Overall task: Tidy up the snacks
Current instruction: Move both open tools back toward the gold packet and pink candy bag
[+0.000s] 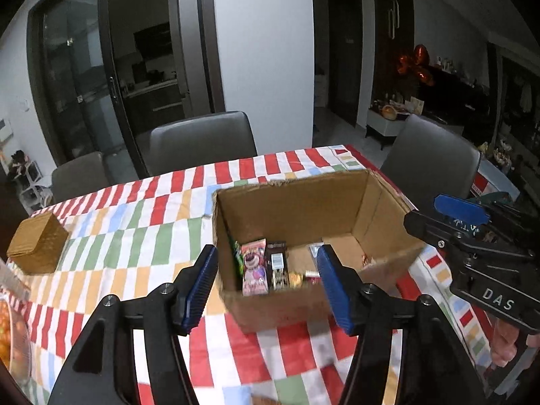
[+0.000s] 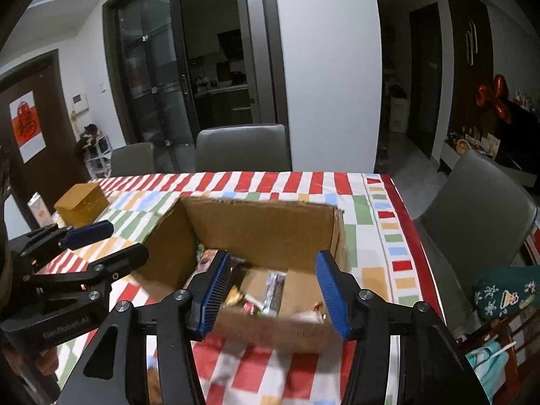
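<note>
An open cardboard box (image 1: 303,199) stands on the striped tablecloth (image 1: 135,222). Several snack packets lie in it, among them a pink one (image 1: 253,268) and a dark one (image 1: 277,265). My left gripper (image 1: 266,290) hovers open just before the box's near wall, with nothing pressed between its blue pads (image 1: 202,285). The right gripper (image 1: 445,217) shows at the box's right side. In the right wrist view the box (image 2: 263,226) and its packets (image 2: 273,287) lie ahead. My right gripper (image 2: 273,290) is open and empty over the near wall, and the left gripper (image 2: 108,246) is at the box's left.
A small brown woven box (image 1: 37,244) sits at the table's far left, with a bowl of orange fruit (image 1: 13,337) nearer. Grey chairs (image 1: 202,141) line the far side and the right (image 2: 479,209). A green cushion (image 2: 503,292) lies past the table's right edge.
</note>
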The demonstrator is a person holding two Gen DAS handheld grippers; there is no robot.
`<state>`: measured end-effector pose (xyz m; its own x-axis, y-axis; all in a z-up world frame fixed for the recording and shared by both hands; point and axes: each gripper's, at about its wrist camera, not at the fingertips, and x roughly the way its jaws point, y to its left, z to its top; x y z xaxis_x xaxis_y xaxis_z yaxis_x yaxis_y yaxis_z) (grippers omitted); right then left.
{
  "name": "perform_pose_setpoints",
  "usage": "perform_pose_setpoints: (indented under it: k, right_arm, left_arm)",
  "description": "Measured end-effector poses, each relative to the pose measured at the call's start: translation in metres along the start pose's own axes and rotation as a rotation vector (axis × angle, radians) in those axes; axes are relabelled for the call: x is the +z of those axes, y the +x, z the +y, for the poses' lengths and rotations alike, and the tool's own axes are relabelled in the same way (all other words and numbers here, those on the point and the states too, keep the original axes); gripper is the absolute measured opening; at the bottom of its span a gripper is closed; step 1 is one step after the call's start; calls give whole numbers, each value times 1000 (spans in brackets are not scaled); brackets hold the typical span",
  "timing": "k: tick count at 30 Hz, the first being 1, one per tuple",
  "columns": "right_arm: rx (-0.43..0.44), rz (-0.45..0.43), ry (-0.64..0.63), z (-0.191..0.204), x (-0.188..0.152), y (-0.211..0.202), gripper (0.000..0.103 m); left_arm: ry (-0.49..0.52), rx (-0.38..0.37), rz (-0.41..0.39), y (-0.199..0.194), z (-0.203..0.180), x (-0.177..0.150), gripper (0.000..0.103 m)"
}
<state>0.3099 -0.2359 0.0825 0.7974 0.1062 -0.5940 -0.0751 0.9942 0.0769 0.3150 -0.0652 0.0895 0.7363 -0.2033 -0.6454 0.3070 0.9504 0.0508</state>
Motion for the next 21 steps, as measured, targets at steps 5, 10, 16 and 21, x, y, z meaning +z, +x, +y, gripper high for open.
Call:
perform_pose_setpoints:
  k: [5, 10, 16, 21]
  right_arm:
    - [37, -7, -29, 8, -23, -26, 54]
    - [67, 16, -66, 16, -50, -46, 54]
    - [97, 62, -85, 21, -84, -63, 54]
    - [126, 102, -91, 24, -110, -71, 54]
  left_arm:
    - [48, 18, -22, -28, -15, -22, 64]
    - [31, -6, -13, -49, -22, -46, 66]
    - [1, -19, 12, -67, -29, -80, 68]
    - [-2, -12, 39, -77, -38, -110, 69]
